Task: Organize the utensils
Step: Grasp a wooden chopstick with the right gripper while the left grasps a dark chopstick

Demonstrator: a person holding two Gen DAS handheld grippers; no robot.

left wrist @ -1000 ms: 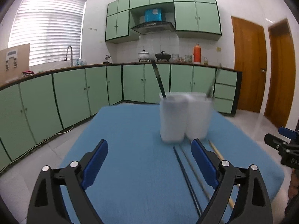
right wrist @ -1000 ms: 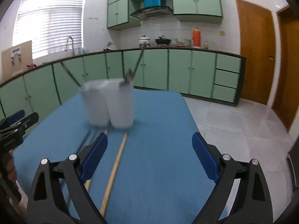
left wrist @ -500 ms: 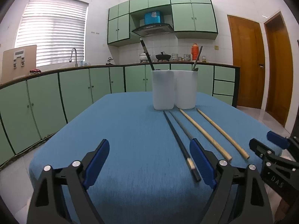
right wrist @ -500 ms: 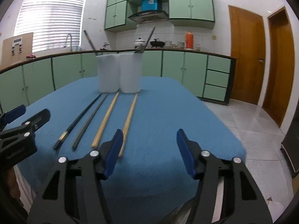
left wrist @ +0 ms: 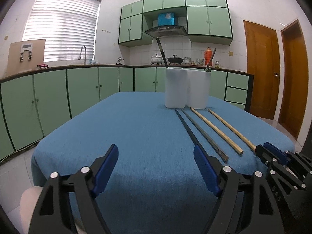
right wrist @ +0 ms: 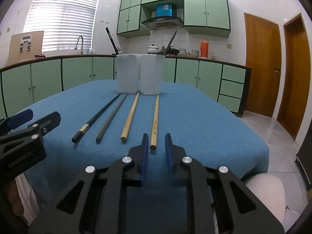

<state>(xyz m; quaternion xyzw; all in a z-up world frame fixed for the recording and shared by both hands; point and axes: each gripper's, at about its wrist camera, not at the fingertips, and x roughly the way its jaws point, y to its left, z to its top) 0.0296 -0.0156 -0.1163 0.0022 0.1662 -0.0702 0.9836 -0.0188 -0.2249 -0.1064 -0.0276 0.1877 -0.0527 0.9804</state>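
Two white cups (right wrist: 138, 73) stand together at the far end of the blue table (right wrist: 195, 120), each with a utensil in it. Several chopsticks lie side by side in front of them: a black one (right wrist: 99, 116), a grey one (right wrist: 112, 117), and two wooden ones (right wrist: 130, 118) (right wrist: 155, 120). My right gripper (right wrist: 157, 142) has its jaws narrowed, with a small gap, around the near tip of the right wooden chopstick, not touching it. My left gripper (left wrist: 156, 156) is open and empty over the table's near edge, left of the chopsticks (left wrist: 198, 132).
Green kitchen cabinets (left wrist: 78, 91) and a counter run behind the table. Two wooden doors (left wrist: 261, 68) are at the right. The left gripper also shows at the left of the right wrist view (right wrist: 25, 128).
Both grippers have pulled back from the cups to the near table edge and come down low. The right gripper's jaws have closed from wide to a narrow gap.
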